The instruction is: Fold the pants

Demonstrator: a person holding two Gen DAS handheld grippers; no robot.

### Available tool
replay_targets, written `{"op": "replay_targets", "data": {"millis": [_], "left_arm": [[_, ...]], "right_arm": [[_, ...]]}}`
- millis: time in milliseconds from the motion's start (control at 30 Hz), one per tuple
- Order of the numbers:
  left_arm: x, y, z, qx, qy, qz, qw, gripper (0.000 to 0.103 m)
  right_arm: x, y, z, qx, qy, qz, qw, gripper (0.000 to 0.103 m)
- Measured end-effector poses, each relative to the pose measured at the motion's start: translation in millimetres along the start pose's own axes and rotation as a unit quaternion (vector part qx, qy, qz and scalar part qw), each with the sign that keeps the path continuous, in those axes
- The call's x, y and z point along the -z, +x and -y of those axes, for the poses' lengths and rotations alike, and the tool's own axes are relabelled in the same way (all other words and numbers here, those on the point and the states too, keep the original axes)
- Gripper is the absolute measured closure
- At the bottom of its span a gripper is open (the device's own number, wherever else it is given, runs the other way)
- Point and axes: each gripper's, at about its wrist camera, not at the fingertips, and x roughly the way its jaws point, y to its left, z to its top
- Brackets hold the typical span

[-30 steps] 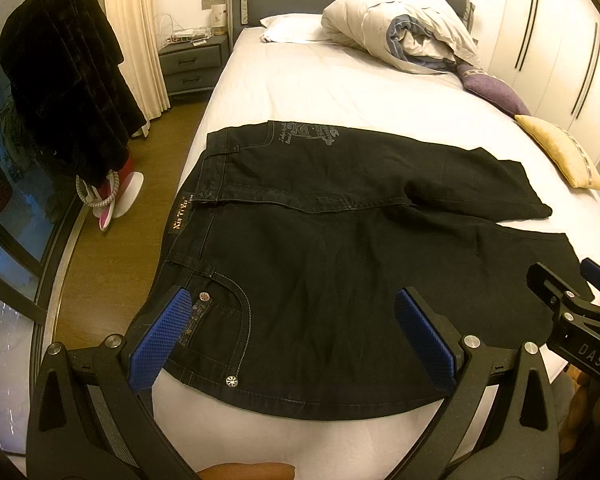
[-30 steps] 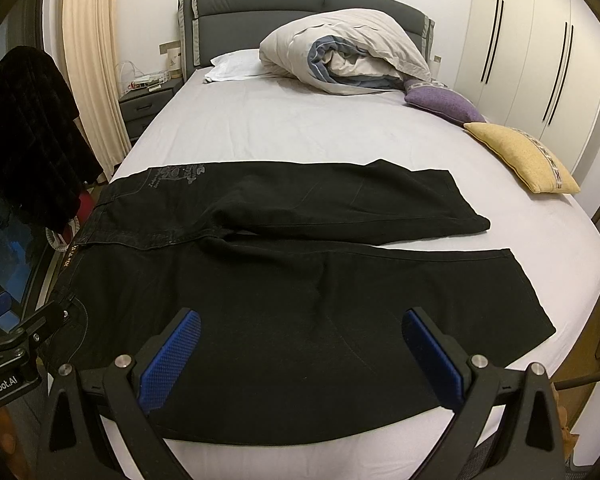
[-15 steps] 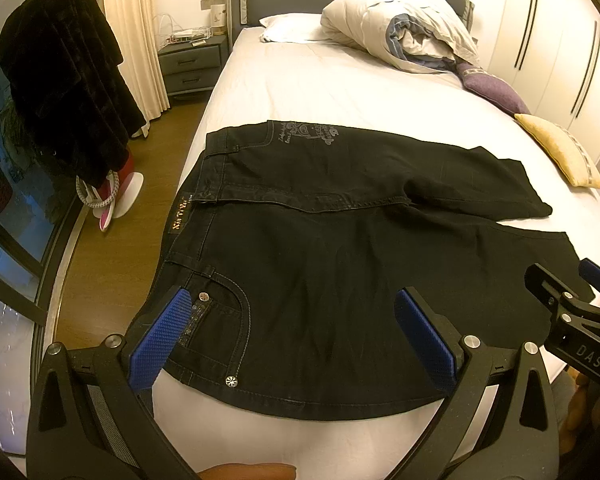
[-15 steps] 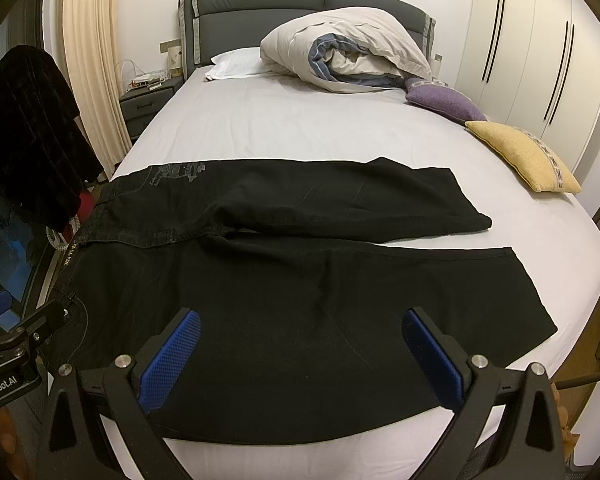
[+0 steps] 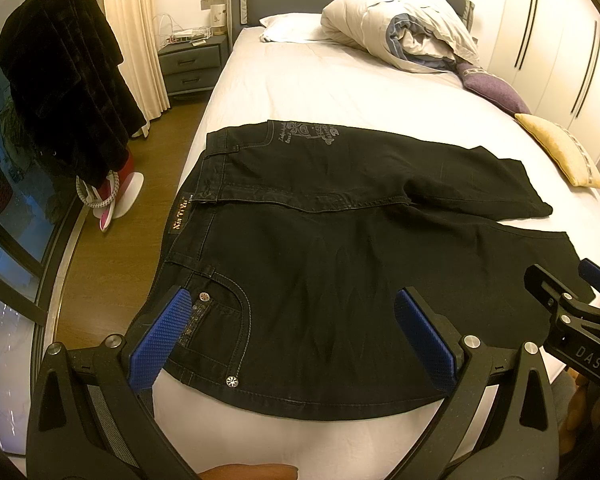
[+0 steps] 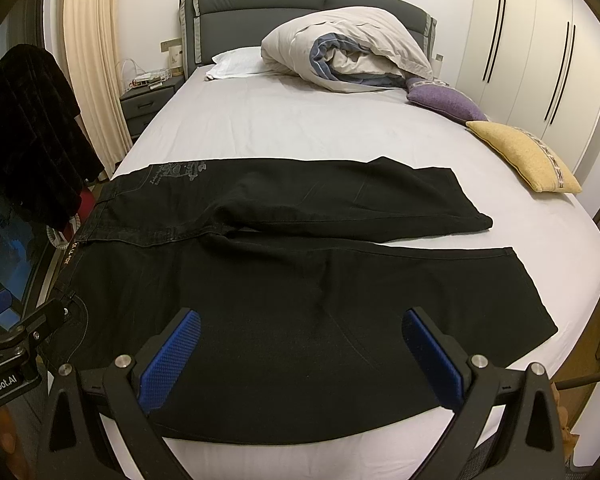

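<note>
Black pants (image 5: 340, 264) lie flat across the bed (image 5: 320, 88), beyond the spread, empty jaws of the left gripper (image 5: 292, 336) and right gripper (image 6: 300, 356).

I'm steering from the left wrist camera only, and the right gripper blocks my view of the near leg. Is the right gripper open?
Observer: Yes, the right gripper is open, with nothing between its pads.
Operator: Where is it over the pants?
Observer: It is above the near leg of the black jeans, about mid-length. I cannot tell whether it is touching them.
Operator: And that leg's cuff?
Observer: The near cuff lies flat on the sheet, short of its right edge.
</note>
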Motion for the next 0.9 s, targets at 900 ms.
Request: {"op": "replay_targets", "data": {"millis": [900], "left_arm": [[2.0,2.2,-0.6,0.0,0.0,-0.002,1.0,0.0]], "right_arm": [[2.6,-0.1,-2.5,-0.001,0.0,-0.002,1.0,0.0]]}}
